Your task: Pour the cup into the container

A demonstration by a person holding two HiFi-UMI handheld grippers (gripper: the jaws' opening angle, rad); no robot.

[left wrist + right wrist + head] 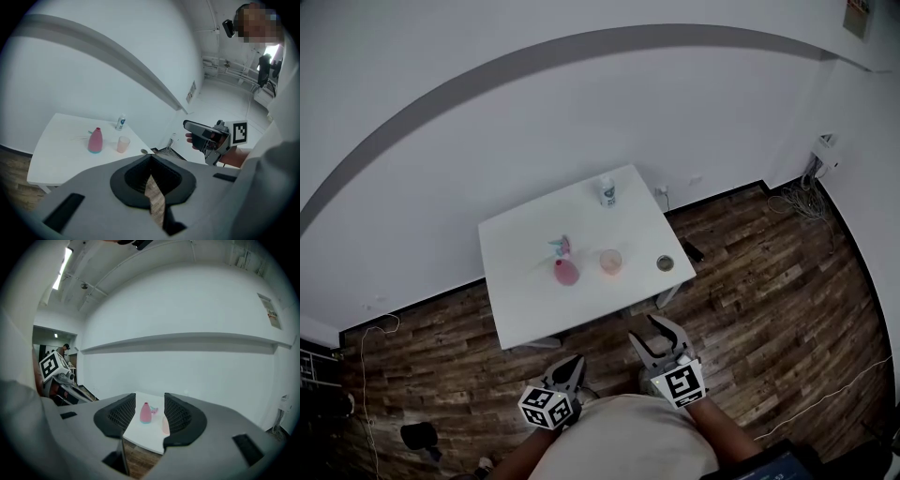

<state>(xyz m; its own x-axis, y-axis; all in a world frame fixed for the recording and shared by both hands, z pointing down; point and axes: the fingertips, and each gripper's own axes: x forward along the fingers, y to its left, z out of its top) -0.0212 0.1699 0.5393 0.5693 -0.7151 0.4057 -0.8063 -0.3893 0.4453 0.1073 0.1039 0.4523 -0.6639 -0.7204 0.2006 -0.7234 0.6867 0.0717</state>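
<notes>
The cup (610,261) stands near the middle of the white table (525,281). A pink bottle (566,272) is at its 9 o'clock, a small round container (665,263) at 3, and a white bottle (607,192) at 12. Both claws hang clear of the table at 6. The left gripper (570,366) is pinched together, and the right gripper (642,328) is spread apart with nothing in it.
</notes>
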